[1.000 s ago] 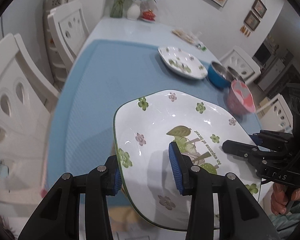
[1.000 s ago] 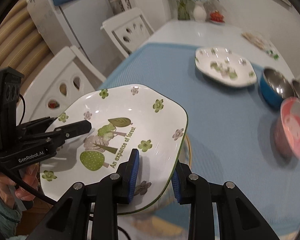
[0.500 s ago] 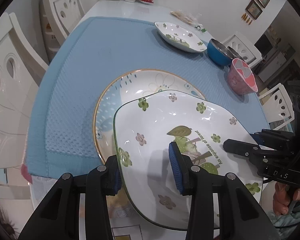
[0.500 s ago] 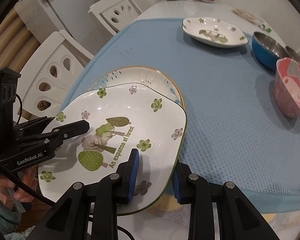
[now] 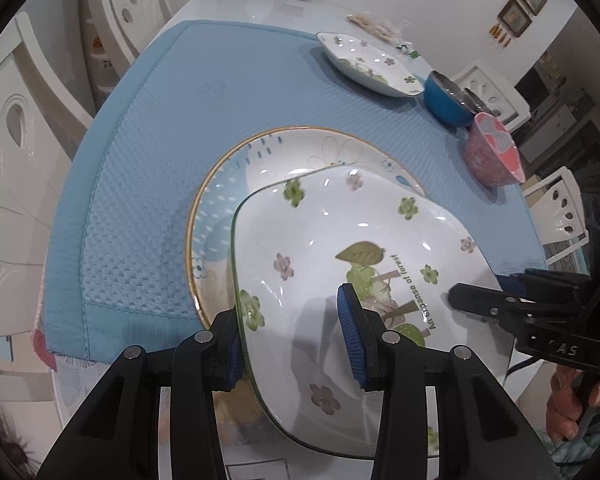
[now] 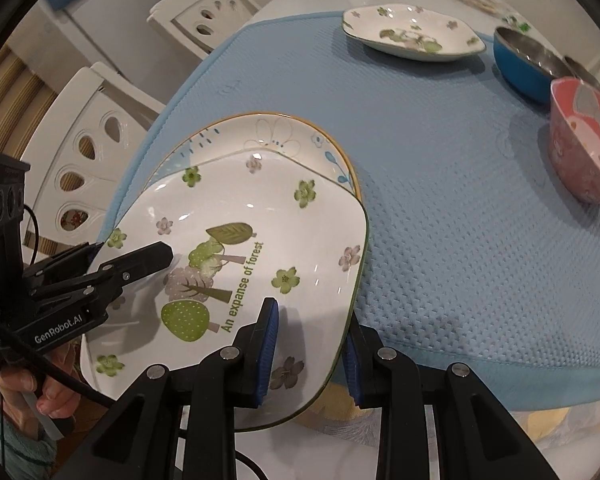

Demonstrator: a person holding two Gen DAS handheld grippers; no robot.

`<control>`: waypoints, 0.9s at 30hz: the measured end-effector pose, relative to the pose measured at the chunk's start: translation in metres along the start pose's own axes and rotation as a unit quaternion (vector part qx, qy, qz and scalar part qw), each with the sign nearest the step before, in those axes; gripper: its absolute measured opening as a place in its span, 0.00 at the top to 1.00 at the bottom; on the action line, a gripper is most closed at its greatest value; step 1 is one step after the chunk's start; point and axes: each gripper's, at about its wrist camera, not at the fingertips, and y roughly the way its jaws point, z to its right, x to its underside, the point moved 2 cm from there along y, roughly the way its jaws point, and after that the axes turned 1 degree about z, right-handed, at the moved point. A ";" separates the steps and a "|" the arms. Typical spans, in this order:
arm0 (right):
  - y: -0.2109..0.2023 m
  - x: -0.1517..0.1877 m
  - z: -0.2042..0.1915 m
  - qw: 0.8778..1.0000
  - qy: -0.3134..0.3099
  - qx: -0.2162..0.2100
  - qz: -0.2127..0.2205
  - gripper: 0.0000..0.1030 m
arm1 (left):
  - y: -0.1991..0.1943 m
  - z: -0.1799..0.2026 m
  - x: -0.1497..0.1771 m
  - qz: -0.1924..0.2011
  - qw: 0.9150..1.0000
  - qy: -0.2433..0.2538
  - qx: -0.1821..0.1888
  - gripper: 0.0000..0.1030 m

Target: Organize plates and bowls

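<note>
Blue waffle mat (image 5: 148, 184) on white table (image 5: 260, 8), white chairs (image 5: 128, 4) around (framed pictures (image 5: 522, 0) on wall), both hand-held grippers (image 5: 296, 336) (image 6: 308, 356) clamped on flowered plate (image 5: 340, 248).

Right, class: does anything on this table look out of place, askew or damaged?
Only the pink bowl: it sits tipped on its side on the blue mat, mouth facing sideways. No spills or breakage are visible.

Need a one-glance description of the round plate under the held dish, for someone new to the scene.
Start at the blue mat covering the table; at its near edge, directly beneath the squarish floral dish, lies the round plate. Alone among the dishes, it has a gold rim and blue painted markings.
</note>
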 end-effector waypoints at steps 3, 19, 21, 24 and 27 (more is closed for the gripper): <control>-0.001 -0.001 0.007 0.999 0.026 -0.020 -0.001 0.72 | -0.002 -0.006 -0.006 0.008 1.000 -0.008 -0.018 0.64; -0.019 -0.006 0.017 0.997 0.060 -0.028 0.032 0.72 | -0.011 -0.016 -0.021 0.037 0.998 -0.020 -0.041 0.61; -0.017 -0.006 0.016 0.997 0.062 -0.028 0.029 0.72 | -0.010 -0.014 -0.019 0.033 0.998 -0.016 -0.042 0.61; -0.013 -0.008 0.011 0.998 0.052 -0.024 0.024 0.72 | -0.007 -0.014 -0.018 0.010 1.000 -0.017 -0.013 0.60; -0.006 -0.014 0.004 0.999 0.037 -0.010 0.019 0.71 | -0.008 -0.013 -0.013 0.001 1.000 -0.012 -0.002 0.60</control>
